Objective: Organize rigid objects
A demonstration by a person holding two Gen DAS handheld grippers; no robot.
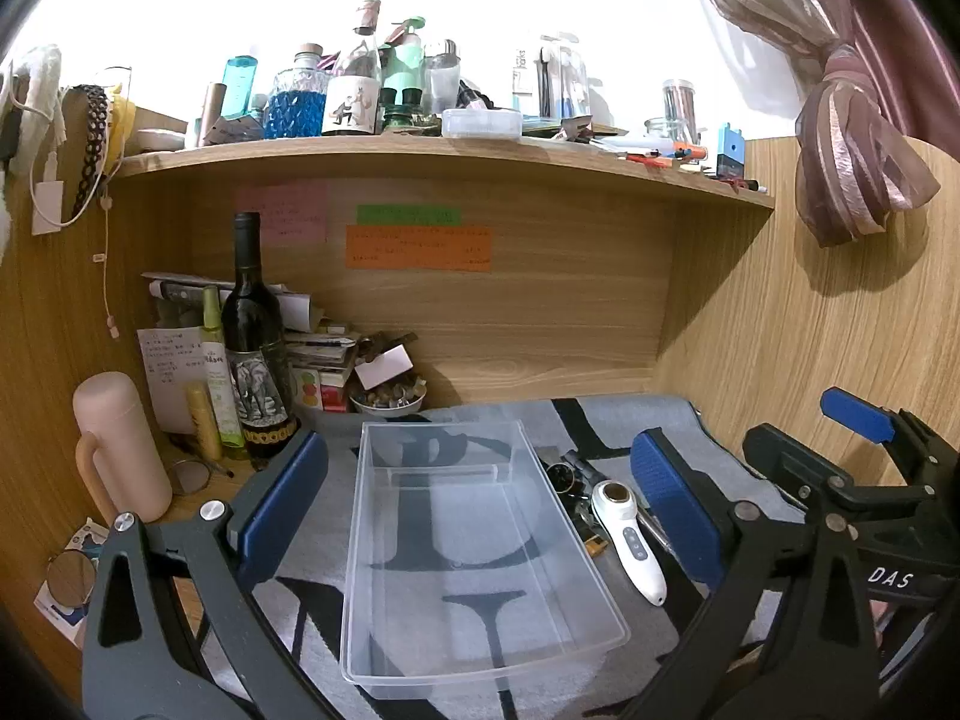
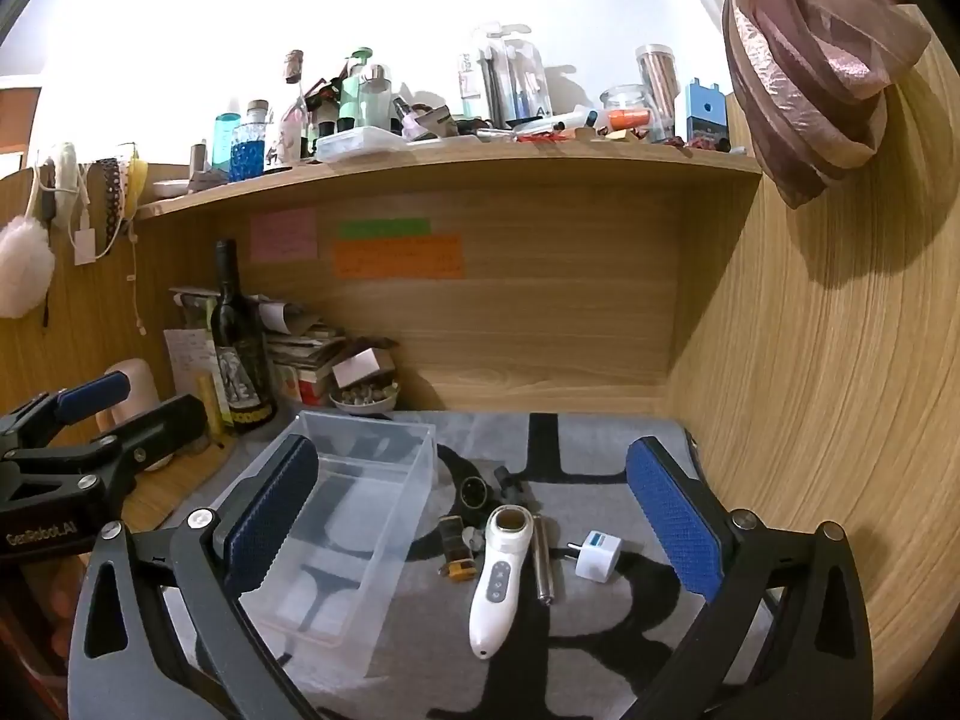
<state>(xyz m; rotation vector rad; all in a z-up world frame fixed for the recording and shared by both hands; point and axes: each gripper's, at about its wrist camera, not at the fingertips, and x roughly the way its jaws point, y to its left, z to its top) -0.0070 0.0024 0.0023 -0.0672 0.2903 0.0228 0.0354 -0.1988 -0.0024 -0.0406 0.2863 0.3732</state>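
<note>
Nothing's really getting sorted yet as far as I can tell: the clear bin (image 1: pixel 480 546) is sitting empty on the surface (image 2: pixel 600 648), and all the small stuff is lying just to its right on the grey lettered mat. Both grippers are hovering close in with fingers spread wide apart, holding nothing, the left gripper (image 1: pixel 480 516) framing the bin and the right gripper (image 2: pixel 474 522) framing the loose bits. Nearest is the white wand-shaped device (image 2: pixel 495 582), smooth glossy plastic with a round head and buttons down its body. Beside it a slim metal cylinder (image 2: pixel 545 564) is lying, then a boxy white plug adapter (image 2: pixel 594 558). Left of the wand there's a small brown thing (image 2: pixel 453 546) I can't make out, and further back a dark round watch (image 2: pixel 474 492). The bin is thin, see-through, rectangular plastic. So everything's still waiting to go in, I'd guess.
</note>
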